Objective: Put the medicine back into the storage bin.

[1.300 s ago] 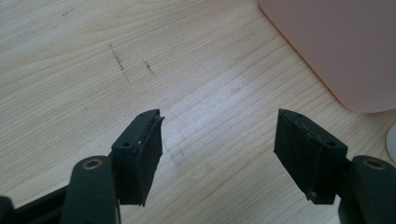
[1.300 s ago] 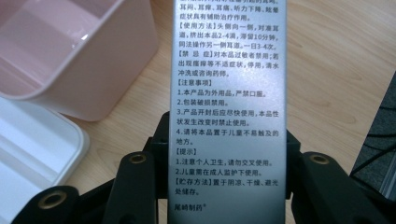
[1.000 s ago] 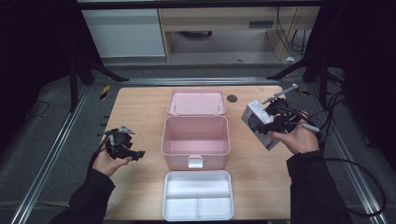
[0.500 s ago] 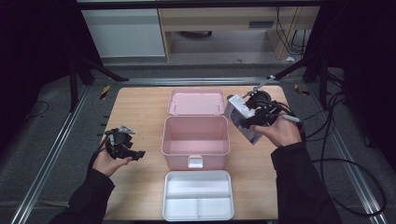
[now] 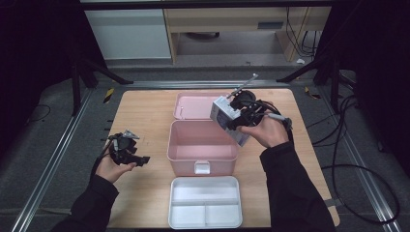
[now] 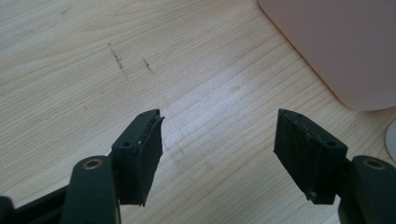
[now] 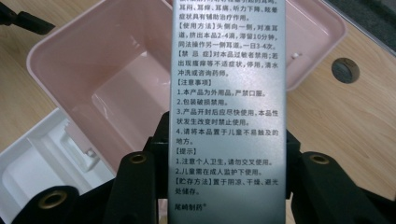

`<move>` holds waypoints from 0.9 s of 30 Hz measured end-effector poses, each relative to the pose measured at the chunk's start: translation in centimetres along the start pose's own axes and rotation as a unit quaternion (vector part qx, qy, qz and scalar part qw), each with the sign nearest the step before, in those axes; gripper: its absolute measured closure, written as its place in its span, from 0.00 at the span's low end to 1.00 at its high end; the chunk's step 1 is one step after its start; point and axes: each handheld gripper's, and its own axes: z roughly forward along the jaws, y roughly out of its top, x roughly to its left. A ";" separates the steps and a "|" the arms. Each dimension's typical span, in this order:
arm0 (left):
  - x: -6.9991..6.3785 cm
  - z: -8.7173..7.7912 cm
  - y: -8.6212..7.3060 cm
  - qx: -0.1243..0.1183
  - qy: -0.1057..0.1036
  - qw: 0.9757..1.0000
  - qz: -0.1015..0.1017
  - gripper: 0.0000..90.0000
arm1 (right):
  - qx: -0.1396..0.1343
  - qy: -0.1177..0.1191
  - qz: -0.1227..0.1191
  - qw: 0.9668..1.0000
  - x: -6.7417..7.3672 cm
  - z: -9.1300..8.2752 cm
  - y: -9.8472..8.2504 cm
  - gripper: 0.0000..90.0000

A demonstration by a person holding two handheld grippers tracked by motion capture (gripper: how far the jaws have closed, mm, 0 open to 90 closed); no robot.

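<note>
Right gripper [image 5: 232, 116]: closed on the silver carton [image 7: 227, 107], held over the pink box [image 5: 203, 147] at its 2 o'clock corner.
Left gripper [image 6: 217, 156]: jaws wide apart, nothing held, at 9 o'clock of the box.

The right gripper [image 7: 227, 186] clamps a silver printed carton [image 7: 227, 107] above the open pink box [image 7: 116, 93].

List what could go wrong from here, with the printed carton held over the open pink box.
1. The right gripper holds the grey carton tilted above the pink box; a lower corner could catch the rim.
2. The carton looks long, so it might wedge or stick out, blocking the lid.
3. The left gripper is open and off the box, which could slide if bumped.
</note>
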 end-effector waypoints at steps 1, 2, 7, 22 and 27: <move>0.0 0.0 0.0 -0.001 0.000 1.000 0.000 0.36 | 0.000 0.002 -0.004 1.000 0.2 0.2 0.2 0.63; 0.0 0.0 0.0 -0.001 0.000 1.000 0.000 0.36 | 0.001 0.004 -0.007 1.000 0.3 0.5 0.4 0.63; 0.0 0.0 0.0 0.000 0.001 1.000 0.001 0.36 | 0.001 0.017 -0.018 1.000 1.3 1.6 1.5 0.63; 0.1 -0.2 0.0 -0.003 0.001 1.000 -0.001 0.36 | 0.030 0.043 -0.049 0.997 3.6 6.5 2.5 0.63; 0.1 -0.3 0.0 -0.004 0.001 1.000 0.000 0.36 | 0.047 0.042 -0.059 0.996 4.0 8.1 2.2 0.63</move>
